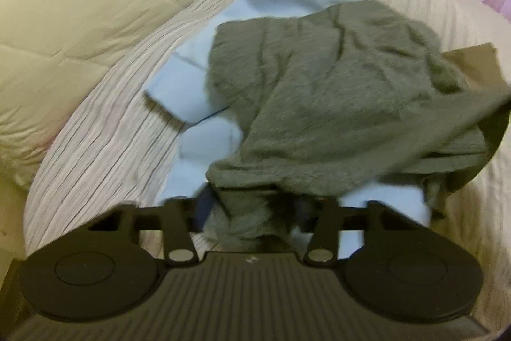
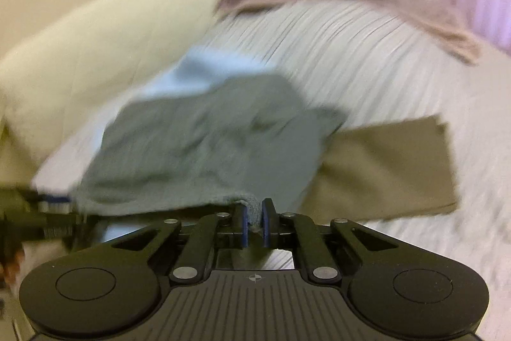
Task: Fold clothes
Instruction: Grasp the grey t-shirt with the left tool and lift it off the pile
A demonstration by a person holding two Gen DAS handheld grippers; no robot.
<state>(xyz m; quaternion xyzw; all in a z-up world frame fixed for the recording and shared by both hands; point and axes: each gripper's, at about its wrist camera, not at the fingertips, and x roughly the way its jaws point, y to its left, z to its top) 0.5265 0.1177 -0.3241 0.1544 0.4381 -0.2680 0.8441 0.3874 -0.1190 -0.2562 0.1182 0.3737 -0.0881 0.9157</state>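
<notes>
Both views blurred. Left gripper [image 1: 252, 213] w/ wide-set fingers, a bunch of the olive-green garment [image 1: 322, 91] between them; can't tell if it's actually clamped. Right gripper [image 2: 254, 221] pinched tight on same garment's edge [image 2: 204, 146]. Garment lies crumpled over a light-blue cloth [image 1: 198, 66] on striped bedspread [image 1: 105, 146]; tan cloth [image 2: 392, 168] beside it. No containers visible.

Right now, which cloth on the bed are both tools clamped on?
The green towel; left tool and right tool grip its near edge. Blue and tan cloths lie flat.
</notes>
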